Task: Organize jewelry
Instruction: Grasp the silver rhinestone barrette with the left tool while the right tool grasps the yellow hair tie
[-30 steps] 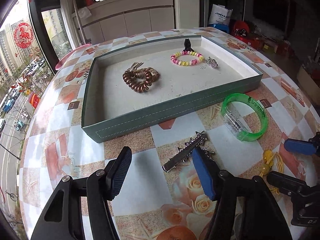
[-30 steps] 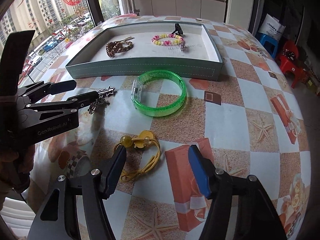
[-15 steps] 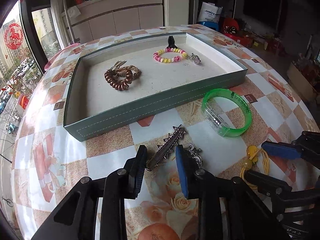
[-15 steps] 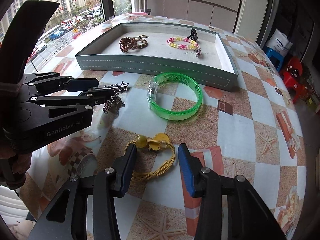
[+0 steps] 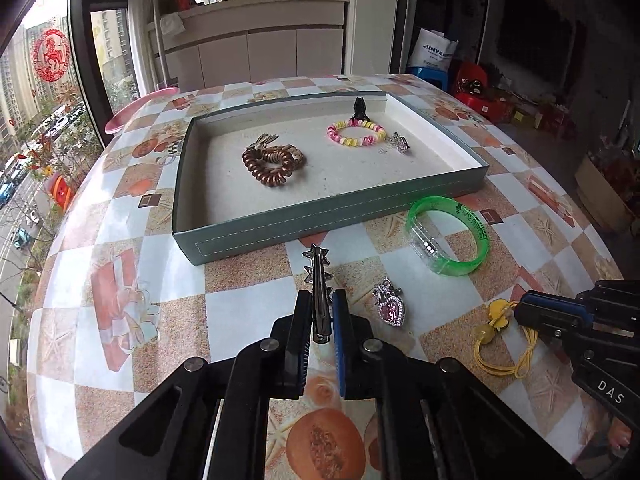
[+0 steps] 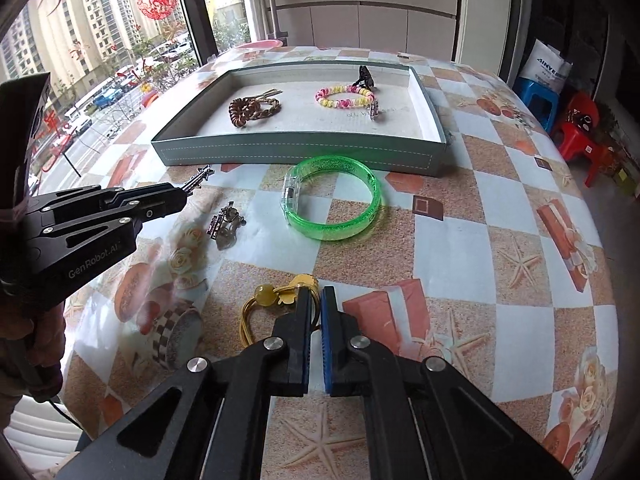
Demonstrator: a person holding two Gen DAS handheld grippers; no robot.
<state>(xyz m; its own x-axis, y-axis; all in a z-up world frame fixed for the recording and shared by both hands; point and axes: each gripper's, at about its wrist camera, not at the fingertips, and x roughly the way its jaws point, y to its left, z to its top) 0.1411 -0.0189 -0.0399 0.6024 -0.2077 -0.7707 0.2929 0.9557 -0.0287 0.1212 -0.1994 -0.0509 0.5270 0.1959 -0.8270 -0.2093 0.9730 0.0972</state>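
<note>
Left claw: the left gripper (image 5: 321, 316) is clenched on a silver hair clip (image 5: 318, 280) with star-shaped studs, pinching its near end so the starred tip juts out ahead of the fingers.
Clip position: it appears lifted a little off the table (image 5: 168, 304), pointing toward the tray wall straight ahead.
Right claw: the right gripper (image 6: 316, 312) is closed on the yellow cord charm (image 6: 276, 300), pinching it at the flat yellow ornament; the bead and cord loops spill out to the claw's left.
Tray: the grey-green tray (image 5: 320, 216) lies ahead of both claws, its near wall between them and the open floor.
Already in tray: a brown coil hair tie (image 5: 272, 162), a pink and yellow bead bracelet (image 5: 356, 134), a small black clip (image 5: 360, 109) and a small silver charm (image 5: 400, 143).
Waiting on table: a pink heart pendant (image 5: 390, 308) just right of the left claw, and a green bangle (image 5: 448, 236) ahead and to its right, near the tray wall.
Doing the step well: judged from the pinch, lift each piece high enough to pass the near wall, keeping the clip level so it does not pivot.
Placement: aim for bare floor in the near half of the tray, apart from the pieces at the back.
Risk: the trailing cord may snag the wall.
</note>
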